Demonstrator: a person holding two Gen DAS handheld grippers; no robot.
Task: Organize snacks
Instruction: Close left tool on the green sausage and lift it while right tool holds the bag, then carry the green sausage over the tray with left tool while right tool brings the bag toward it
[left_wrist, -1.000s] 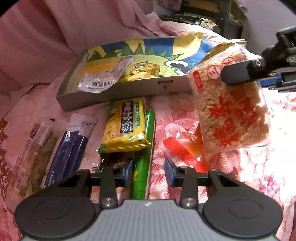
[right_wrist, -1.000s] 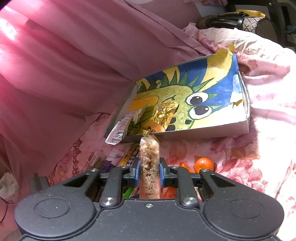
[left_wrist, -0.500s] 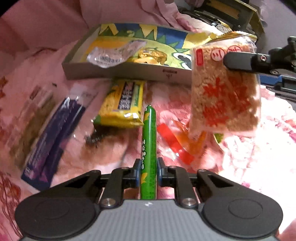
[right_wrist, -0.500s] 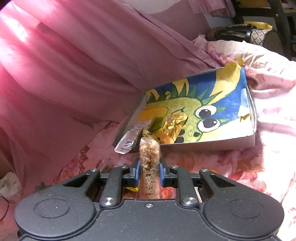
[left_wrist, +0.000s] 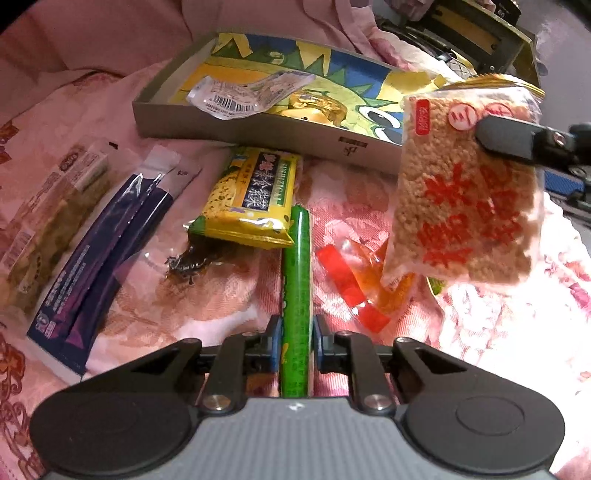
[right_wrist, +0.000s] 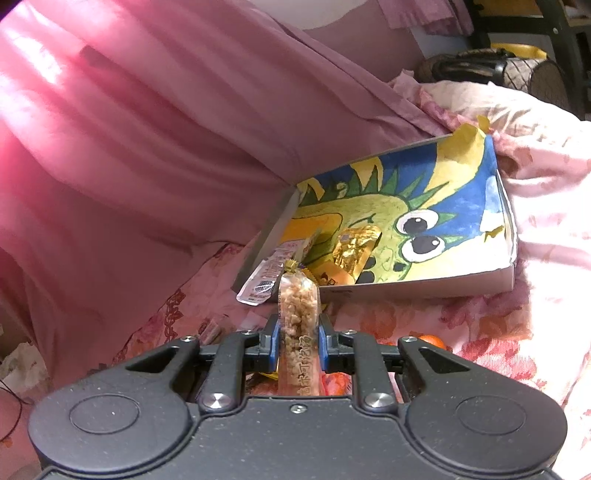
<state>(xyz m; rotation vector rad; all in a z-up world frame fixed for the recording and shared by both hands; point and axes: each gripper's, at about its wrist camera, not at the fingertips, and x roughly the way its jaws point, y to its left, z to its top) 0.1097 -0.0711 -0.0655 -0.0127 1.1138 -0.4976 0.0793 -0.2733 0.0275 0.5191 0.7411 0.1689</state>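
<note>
Pinching the green stick (left_wrist: 295, 280) low centre in the left wrist view, left gripper (left_wrist: 295, 349) looks clamped on it, though contact is partly hidden. Tray (left_wrist: 258, 129) sits upper centre.

Right wrist view: right gripper (right_wrist: 298, 345) grips the rice-crisp pack (right_wrist: 297, 332), tray (right_wrist: 424, 286) centre-right. Mid-carry; next, lower both in and release.

Two wrist fisheye views, each looking forward along its own claw.

Left view: low and close over the floral bedspread (left_wrist: 480, 332), facing the dragon-print box (left_wrist: 258, 127) ahead, with the right claw (left_wrist: 517, 142) at its upper right. Right view: facing the same box (right_wrist: 424, 284) ahead and rightward, against the pink curtain (right_wrist: 147, 147).
</note>
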